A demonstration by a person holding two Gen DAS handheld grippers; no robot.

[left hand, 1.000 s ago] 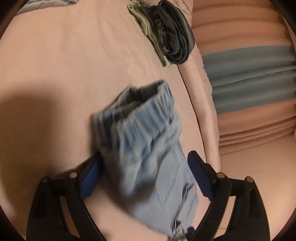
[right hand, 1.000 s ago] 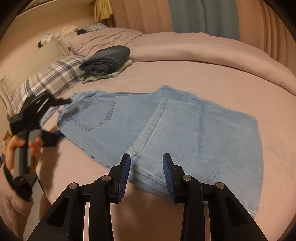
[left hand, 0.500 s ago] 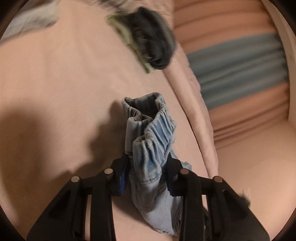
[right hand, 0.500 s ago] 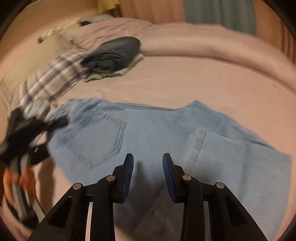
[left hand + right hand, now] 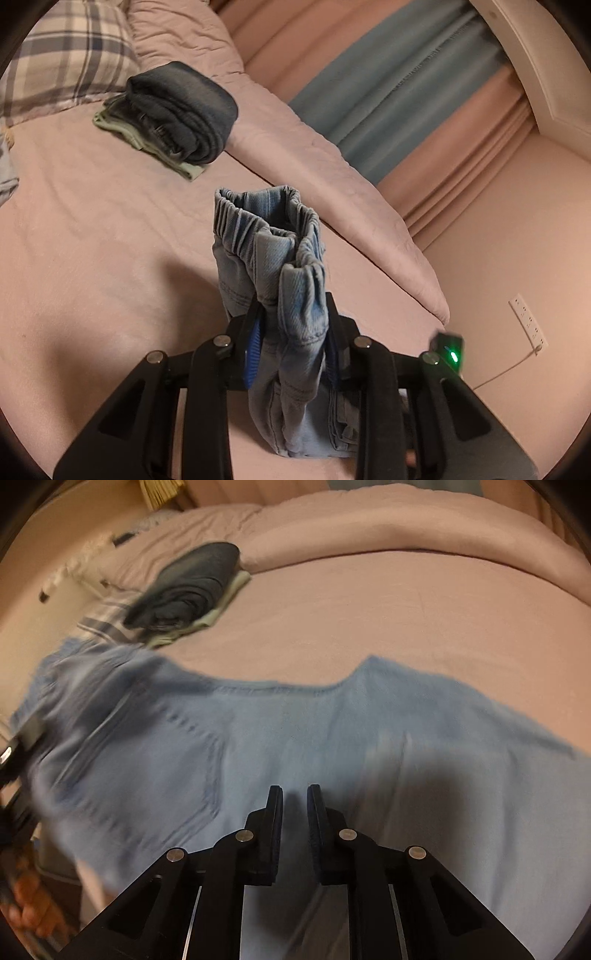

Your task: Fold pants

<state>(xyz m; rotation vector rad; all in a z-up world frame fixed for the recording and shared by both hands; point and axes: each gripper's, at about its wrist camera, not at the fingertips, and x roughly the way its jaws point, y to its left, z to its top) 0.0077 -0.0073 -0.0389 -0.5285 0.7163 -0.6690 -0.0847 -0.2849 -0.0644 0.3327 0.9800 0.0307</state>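
Light blue jeans point(image 5: 258, 738) lie spread on a pink bed, folded lengthwise, with a back pocket showing at the left. My left gripper point(image 5: 293, 332) is shut on the bunched elastic waistband point(image 5: 273, 243) and holds it raised off the bed. My right gripper point(image 5: 294, 805) hovers low over the middle of the jeans; its jaws stand a narrow gap apart with nothing between them. The right wrist view is blurred by motion.
A stack of folded dark and pale green clothes point(image 5: 177, 114) sits at the back of the bed point(image 5: 92, 240), also in the right wrist view point(image 5: 192, 590). A plaid pillow point(image 5: 62, 55) and a rolled pink duvet point(image 5: 314, 147) lie behind. Curtains point(image 5: 406, 88) hang beyond.
My left gripper closed on the waistband and lifted it. My right gripper moved forward and down over the jeans, jaws a little closer together.
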